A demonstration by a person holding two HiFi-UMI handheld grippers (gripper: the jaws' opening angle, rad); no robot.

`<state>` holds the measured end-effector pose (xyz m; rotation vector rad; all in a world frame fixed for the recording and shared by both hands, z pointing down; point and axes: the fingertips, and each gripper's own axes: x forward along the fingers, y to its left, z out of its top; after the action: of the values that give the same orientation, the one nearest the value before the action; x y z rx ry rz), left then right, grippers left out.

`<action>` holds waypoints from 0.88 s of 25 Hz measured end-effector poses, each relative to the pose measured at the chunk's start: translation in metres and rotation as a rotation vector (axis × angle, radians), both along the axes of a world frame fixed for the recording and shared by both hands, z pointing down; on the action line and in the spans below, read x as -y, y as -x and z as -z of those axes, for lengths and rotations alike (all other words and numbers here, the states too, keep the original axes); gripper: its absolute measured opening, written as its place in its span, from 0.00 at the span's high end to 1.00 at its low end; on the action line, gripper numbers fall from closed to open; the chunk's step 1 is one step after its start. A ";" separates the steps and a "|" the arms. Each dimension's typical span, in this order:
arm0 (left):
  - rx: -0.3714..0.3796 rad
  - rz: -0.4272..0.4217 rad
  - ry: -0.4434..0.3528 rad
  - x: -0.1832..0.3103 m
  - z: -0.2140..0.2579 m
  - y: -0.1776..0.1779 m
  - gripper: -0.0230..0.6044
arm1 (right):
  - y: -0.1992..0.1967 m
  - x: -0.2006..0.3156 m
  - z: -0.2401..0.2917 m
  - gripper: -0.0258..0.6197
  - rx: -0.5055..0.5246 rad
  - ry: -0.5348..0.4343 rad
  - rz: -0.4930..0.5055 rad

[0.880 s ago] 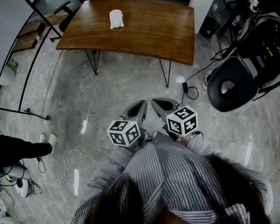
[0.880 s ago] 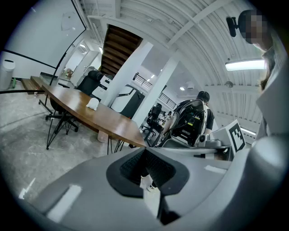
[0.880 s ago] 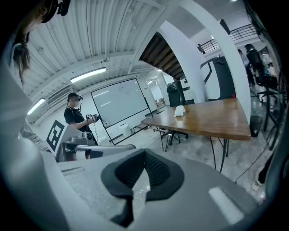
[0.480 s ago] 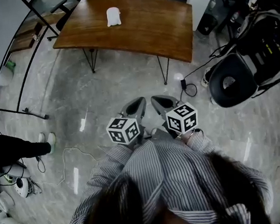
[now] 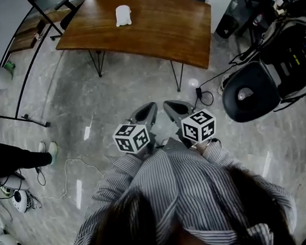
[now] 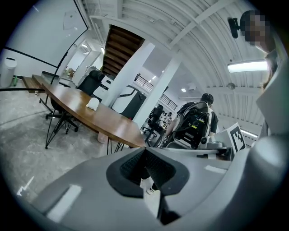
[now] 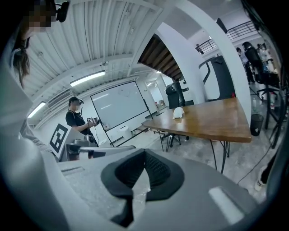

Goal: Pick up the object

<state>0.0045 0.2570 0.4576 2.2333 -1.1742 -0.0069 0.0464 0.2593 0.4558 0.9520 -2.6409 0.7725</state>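
The object is a small white lump [image 5: 123,15] lying on the far part of a brown wooden table [image 5: 154,32]. It also shows in the left gripper view as the white lump [image 6: 92,103] and in the right gripper view as the white lump [image 7: 179,113]. Both grippers are held side by side close to the person's chest, well short of the table and over the floor. The left gripper [image 5: 146,113] is shut with nothing in it. Beside it, the right gripper [image 5: 174,109] is shut and empty too. Their marker cubes [image 5: 132,138] sit just behind.
A black round chair seat [image 5: 251,99] and a bulky machine [image 5: 298,55] stand at the right, with cables [image 5: 204,95] on the marble floor beneath. At the left are a black stand's legs [image 5: 16,112] and another person's leg [image 5: 10,161]. Another person [image 7: 81,119] stands by a whiteboard.
The table and white lump have slid slightly up in the head view. Both grippers stay shut and side by side; the bystander's foot at the left has shifted a little.
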 end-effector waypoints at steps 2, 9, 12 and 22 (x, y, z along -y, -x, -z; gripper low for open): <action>-0.004 0.001 0.005 0.005 -0.001 -0.004 0.95 | -0.003 0.002 -0.001 0.96 0.006 0.011 0.011; -0.040 -0.006 0.018 0.008 -0.006 -0.035 0.95 | -0.029 -0.001 -0.011 0.96 -0.010 0.044 0.024; -0.058 0.004 0.038 0.015 -0.010 -0.037 0.95 | -0.037 0.004 -0.014 0.96 -0.009 0.048 0.013; -0.027 -0.012 -0.006 0.089 -0.010 -0.028 0.95 | -0.031 0.079 -0.015 0.96 0.012 0.013 -0.022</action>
<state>0.0323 0.1682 0.4677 2.2388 -1.1486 -0.0357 0.0774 0.1798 0.4707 0.9778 -2.6363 0.8025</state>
